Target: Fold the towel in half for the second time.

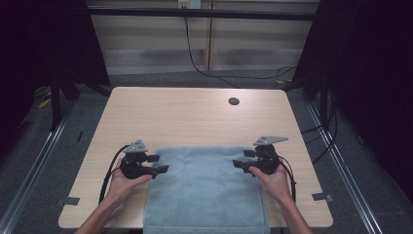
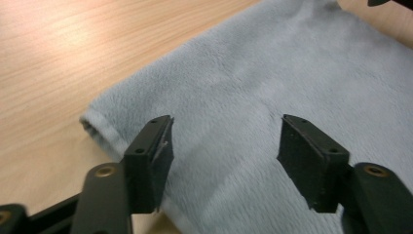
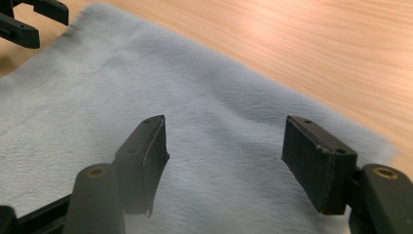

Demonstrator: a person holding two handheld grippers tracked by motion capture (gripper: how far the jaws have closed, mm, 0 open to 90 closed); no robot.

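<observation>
1. Forearms enter from 6 o'clock in the high view, one hand on each tool; between them a grey-blue towel (image 1: 207, 190) lies flat on the pale wood surface (image 1: 195, 117), its near end hanging over the 6 o'clock edge.
2. Left hand-held gripper (image 1: 157, 164) sits at the towel's 9 o'clock side, jaws spread wide, nothing between them; in its own view a folded towel corner (image 2: 104, 129) lies just beyond the jaw tips.
3. Right hand-held gripper (image 1: 241, 159) mirrors it at 3 o'clock, jaws apart and empty over the cloth.
4. Cable hole (image 1: 234, 101) sits toward 1 o'clock, well apart from the towel.
5. Bare wood from towel's far edge to 12 o'clock; dark frame posts flank both sides.
</observation>
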